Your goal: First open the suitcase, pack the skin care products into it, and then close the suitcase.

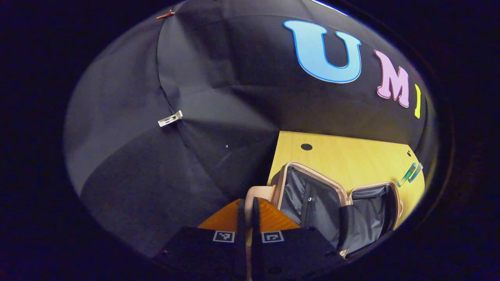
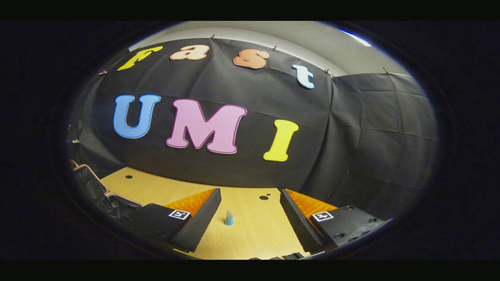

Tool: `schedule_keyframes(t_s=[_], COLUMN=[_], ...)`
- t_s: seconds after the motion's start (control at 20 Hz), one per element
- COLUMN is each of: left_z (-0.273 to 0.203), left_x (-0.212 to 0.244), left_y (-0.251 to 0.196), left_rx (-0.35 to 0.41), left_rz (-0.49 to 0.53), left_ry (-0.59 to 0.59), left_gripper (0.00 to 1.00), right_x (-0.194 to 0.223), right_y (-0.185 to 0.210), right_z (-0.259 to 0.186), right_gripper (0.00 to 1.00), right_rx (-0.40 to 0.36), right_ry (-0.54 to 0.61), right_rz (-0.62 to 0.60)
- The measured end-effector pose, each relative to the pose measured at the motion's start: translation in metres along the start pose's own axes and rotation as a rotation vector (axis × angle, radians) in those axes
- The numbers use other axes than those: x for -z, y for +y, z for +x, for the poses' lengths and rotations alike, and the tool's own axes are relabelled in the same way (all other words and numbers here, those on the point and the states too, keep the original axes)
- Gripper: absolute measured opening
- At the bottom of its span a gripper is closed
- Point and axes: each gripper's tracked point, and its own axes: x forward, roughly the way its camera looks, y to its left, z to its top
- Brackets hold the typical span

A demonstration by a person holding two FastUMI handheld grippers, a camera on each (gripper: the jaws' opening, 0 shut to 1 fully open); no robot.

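— How do the jaws stand on the left gripper (image 1: 249, 218)?

— Pressed together, only a thin slit between the two fingers, nothing between them. Just past their tips sits the suitcase's pale handle, and the suitcase (image 1: 336, 203) itself lies open on the wooden table (image 1: 351, 156), both dark-lined halves showing, near the table's left edge.

— And the right gripper (image 2: 250, 218)?

— Its fingers stand wide apart over the table. Between them, farther off on the wood, a small blue skin care tube (image 2: 229, 217) stands upright, touched by neither finger.

— Is the suitcase seen from that side too?

— Yes, at the far left of the right gripper view, well apart from the tube.
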Motion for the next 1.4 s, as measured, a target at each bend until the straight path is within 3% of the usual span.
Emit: schedule_keyframes(t_s=[0.45, 0.65, 0.7, 0.75, 0.85, 0.9, 0.95, 1.05, 1.25, 1.4], left_z=[0.064, 0.049, 0.044, 0.036, 0.013, 0.0, -0.013, -0.048, -0.133, -0.175], left_x=[0.086, 0.072, 0.062, 0.051, 0.029, 0.014, 0.002, -0.022, -0.077, -0.085], left_y=[0.023, 0.017, 0.01, 0.002, -0.013, -0.021, -0.027, -0.046, -0.076, -0.105], left_rx=[-0.055, -0.038, -0.014, 0.002, 0.026, 0.032, 0.025, 0.026, -0.022, -0.036], left_rz=[-0.101, -0.129, -0.139, -0.14, -0.112, -0.086, -0.065, -0.047, -0.046, -0.104], left_ry=[0.147, 0.063, 0.023, -0.016, -0.098, -0.144, -0.181, -0.258, -0.497, -0.586], left_gripper=[0.21, 0.2, 0.29, 0.24, 0.57, 0.67, 0.87, 0.94, 0.95, 0.95], right_x=[-0.016, -0.015, -0.016, -0.019, -0.02, -0.02, -0.018, -0.014, -0.009, 0.0], right_y=[-0.024, -0.034, -0.036, -0.038, -0.038, -0.036, -0.035, -0.031, -0.025, -0.019], right_z=[-0.04, -0.058, -0.062, -0.065, -0.069, -0.07, -0.07, -0.069, -0.06, -0.046], right_gripper=[0.96, 0.96, 0.96, 0.96, 0.96, 0.96, 0.96, 0.98, 0.96, 0.96], right_rx=[0.117, 0.147, 0.152, 0.156, 0.152, 0.144, 0.137, 0.118, 0.069, 0.029], right_ry=[0.015, 0.02, 0.013, 0.003, -0.015, -0.022, -0.029, -0.042, -0.081, -0.086], right_rz=[-0.016, -0.009, -0.014, -0.018, -0.017, -0.011, -0.003, 0.019, 0.022, 0.022])
